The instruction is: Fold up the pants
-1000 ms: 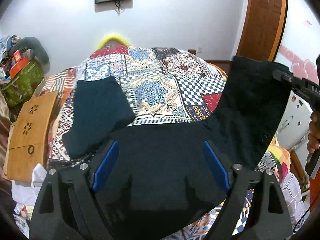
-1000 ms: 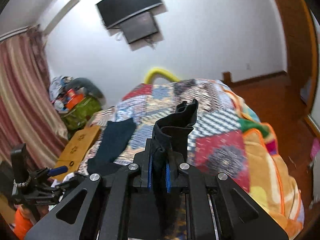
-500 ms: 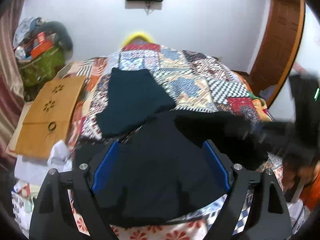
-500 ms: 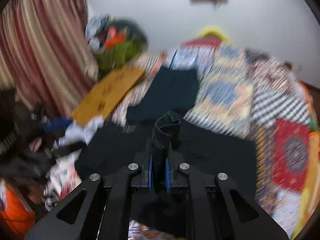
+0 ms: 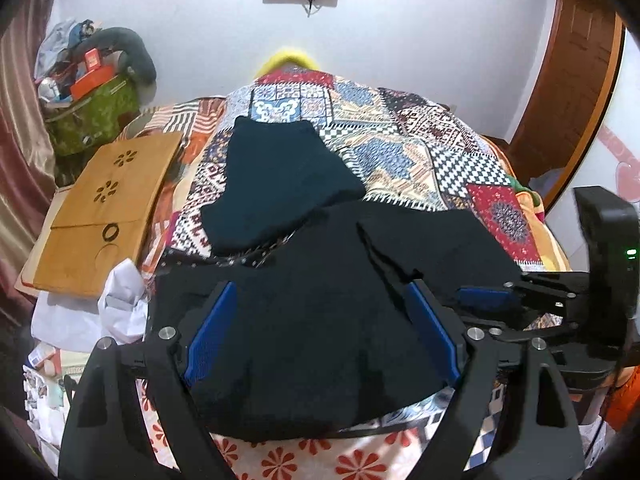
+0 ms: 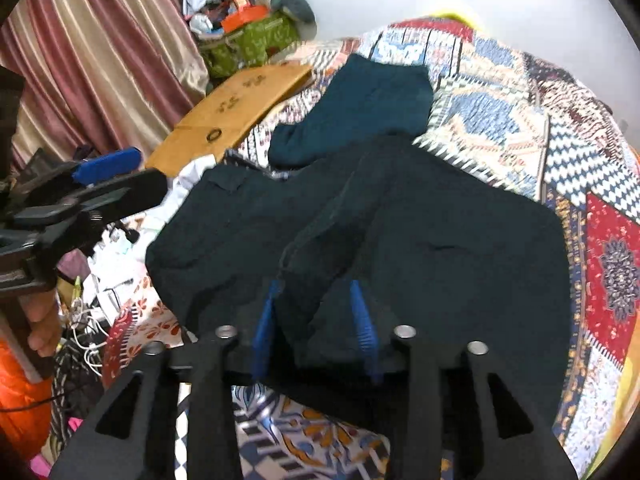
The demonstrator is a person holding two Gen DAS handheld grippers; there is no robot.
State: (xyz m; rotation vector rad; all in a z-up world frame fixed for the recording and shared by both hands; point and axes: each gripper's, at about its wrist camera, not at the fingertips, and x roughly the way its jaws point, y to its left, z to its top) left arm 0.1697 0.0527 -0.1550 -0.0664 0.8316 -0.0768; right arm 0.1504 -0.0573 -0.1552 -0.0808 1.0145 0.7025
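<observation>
— What surrounds the work area?

— A folded dark teal garment (image 5: 276,184) lies on the patchwork quilt (image 5: 404,148), touching my black pants (image 5: 320,300); a tan perforated board (image 5: 108,208) sits beside the bed.

— Status?

— The pants lie spread on the quilt's near edge, one leg folded across. My left gripper (image 5: 320,340) is spread wide above them; my right gripper (image 6: 316,320) is parted around a fabric ridge.

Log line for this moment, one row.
phase: fold laid | black pants doubled on quilt | left gripper open | right gripper open over fabric
</observation>
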